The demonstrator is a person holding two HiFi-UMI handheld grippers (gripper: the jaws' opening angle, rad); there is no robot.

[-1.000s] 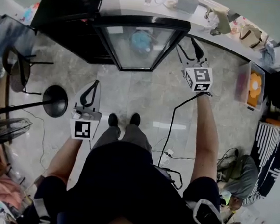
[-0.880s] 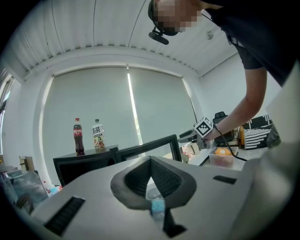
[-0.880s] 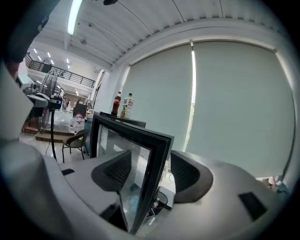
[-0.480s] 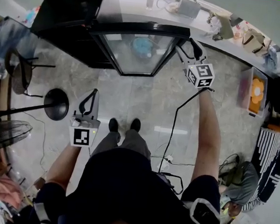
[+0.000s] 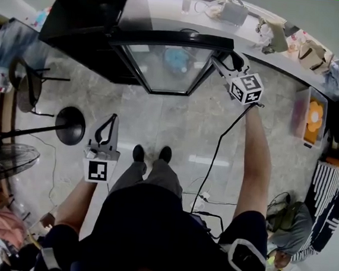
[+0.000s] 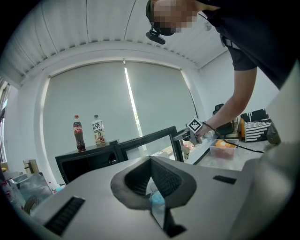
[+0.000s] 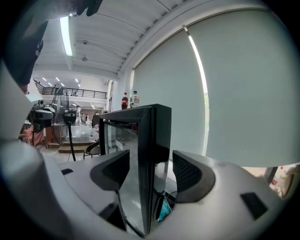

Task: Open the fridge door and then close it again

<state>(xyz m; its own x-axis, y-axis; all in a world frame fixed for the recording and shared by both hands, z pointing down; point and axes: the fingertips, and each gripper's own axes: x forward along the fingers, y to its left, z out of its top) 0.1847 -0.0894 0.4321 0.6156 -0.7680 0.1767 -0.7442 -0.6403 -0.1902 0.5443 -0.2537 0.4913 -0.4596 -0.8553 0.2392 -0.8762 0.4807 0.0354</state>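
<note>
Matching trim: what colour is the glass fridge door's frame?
Black. The fridge door's frame shows best in the right gripper view.

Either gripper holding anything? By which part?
Nothing held: right gripper, jaws just opened wider, straddles free edge of fridge door, not pressing; left gripper shut, empty.

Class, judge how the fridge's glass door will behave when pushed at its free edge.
The door probably swings as one rigid panel, given its thick black frame. Its glass pane likely makes it heavy and breakable.
</note>
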